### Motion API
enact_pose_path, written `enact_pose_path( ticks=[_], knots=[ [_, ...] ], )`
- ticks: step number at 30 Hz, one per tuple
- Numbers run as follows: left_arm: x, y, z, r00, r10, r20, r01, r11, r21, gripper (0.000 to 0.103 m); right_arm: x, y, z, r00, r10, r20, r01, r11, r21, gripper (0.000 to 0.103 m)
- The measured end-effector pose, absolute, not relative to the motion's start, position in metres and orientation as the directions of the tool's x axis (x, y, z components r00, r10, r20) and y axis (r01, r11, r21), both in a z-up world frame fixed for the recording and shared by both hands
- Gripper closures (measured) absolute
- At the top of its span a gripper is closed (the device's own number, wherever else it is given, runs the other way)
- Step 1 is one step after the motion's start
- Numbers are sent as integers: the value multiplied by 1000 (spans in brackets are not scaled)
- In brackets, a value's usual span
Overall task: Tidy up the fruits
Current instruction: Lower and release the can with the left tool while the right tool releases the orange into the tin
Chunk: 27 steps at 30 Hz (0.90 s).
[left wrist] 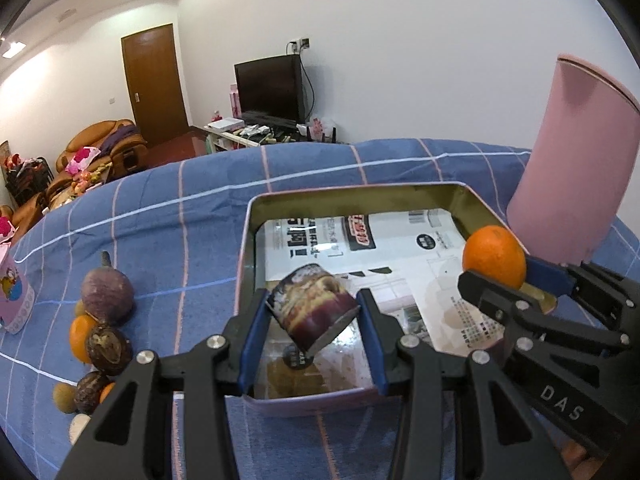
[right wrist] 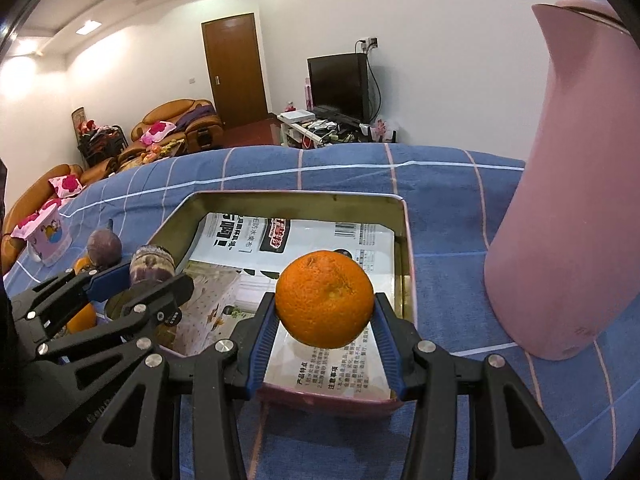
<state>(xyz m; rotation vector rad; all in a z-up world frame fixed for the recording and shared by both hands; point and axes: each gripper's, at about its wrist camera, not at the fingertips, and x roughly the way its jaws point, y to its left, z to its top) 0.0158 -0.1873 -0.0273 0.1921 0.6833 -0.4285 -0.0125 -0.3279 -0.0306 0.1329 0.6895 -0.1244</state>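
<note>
Both fruits pinched, left gripper (left wrist: pixel 316 312) on the purple fruit (left wrist: pixel 314 310), right gripper (right wrist: pixel 325 320) on the orange (right wrist: pixel 325 300), I lower each gently into the tin (right wrist: pixel 408 248) at frame centre before spreading the fingers.

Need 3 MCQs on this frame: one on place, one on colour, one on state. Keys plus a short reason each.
1. Where is the orange?
A. on the cloth beside the jug
B. held above the tin tray
C. lying on the tray's paper lining

2. What colour is the tall jug to the right of the tray?
A. pink
B. green
C. white

3. What is the state of the left hand-held gripper?
A. open and empty
B. shut on a purple fruit
C. resting on the cloth, empty

Answers:
1 B: the right hand-held gripper clamps the orange over the tray's near end.
2 A: its whole body is pale pink.
3 B: both blue pads press the fruit's sides, above the tray.
</note>
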Motion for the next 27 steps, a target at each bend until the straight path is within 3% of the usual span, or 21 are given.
enact_pose_path(
  ticks=[3,6,12,14,16,20,23,27],
  knots=[
    [15,-191,-28,696,-312,-646,439,898,39,56,-13,-328,-31,766,-74,-639,162,984,80,53],
    [13,-187,-26,710,-317,-629,430,902,30,45,-15,-329,-30,771,-61,-634,162,981,103,51],
    [5,-181,-20,713,-344,-611,436,900,3,37,-24,-339,-21,804,-32,-594,173,968,182,43],
    [-3,-181,-16,740,-331,-585,436,899,43,24,-28,-341,-17,824,-32,-566,177,963,203,37],
    [-14,-178,-9,801,-295,-521,401,911,101,2,-34,-341,-12,850,-48,-524,184,960,210,32],
    [-28,-170,1,863,-284,-418,363,924,121,0,-47,-341,-2,895,-124,-429,226,955,194,23],
    [-27,-168,0,867,-265,-421,347,929,129,0,-55,-340,1,911,-179,-373,263,946,188,19],
    [-23,-165,-3,866,-234,-441,324,936,139,0,-55,-340,-1,909,-194,-369,279,941,192,19]
  ],
)
